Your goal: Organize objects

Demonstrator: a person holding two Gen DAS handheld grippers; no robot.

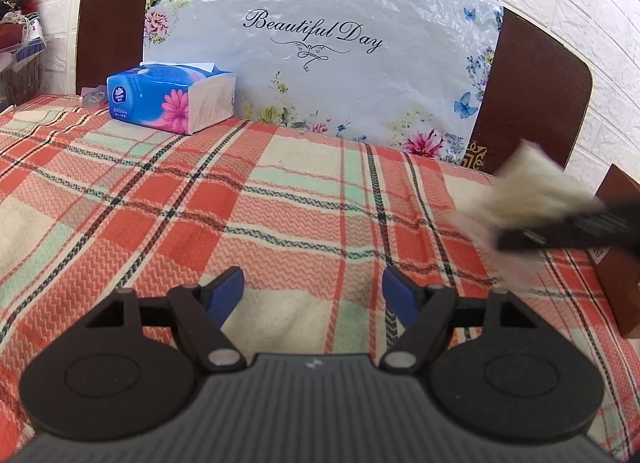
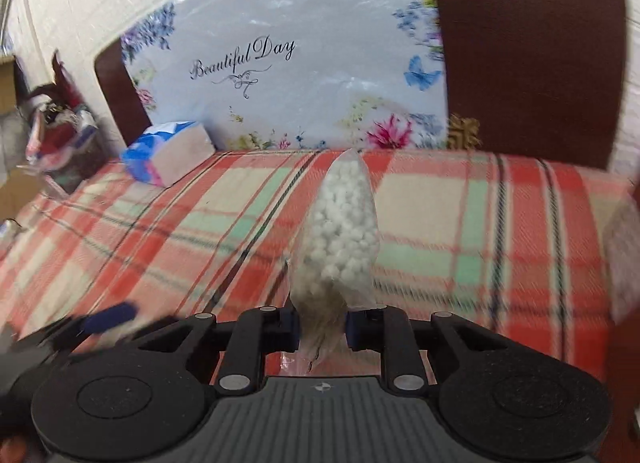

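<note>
The right tool (image 2: 322, 327) is clenched on the gathered neck of a clear plastic bag of small white balls (image 2: 346, 223), carried in the air above a plaid-covered bed (image 1: 280, 199). The left tool (image 1: 313, 295) hangs released, its blue pads (image 1: 230, 289) apart over bare cloth. The bag looks light and soft, its film slippery; the bunched neck seems the surest hold. Motion blur smears the bag in the left view, and what the balls are cannot be made out. A blue tissue pack (image 1: 172, 97) sits near the headboard.
</note>
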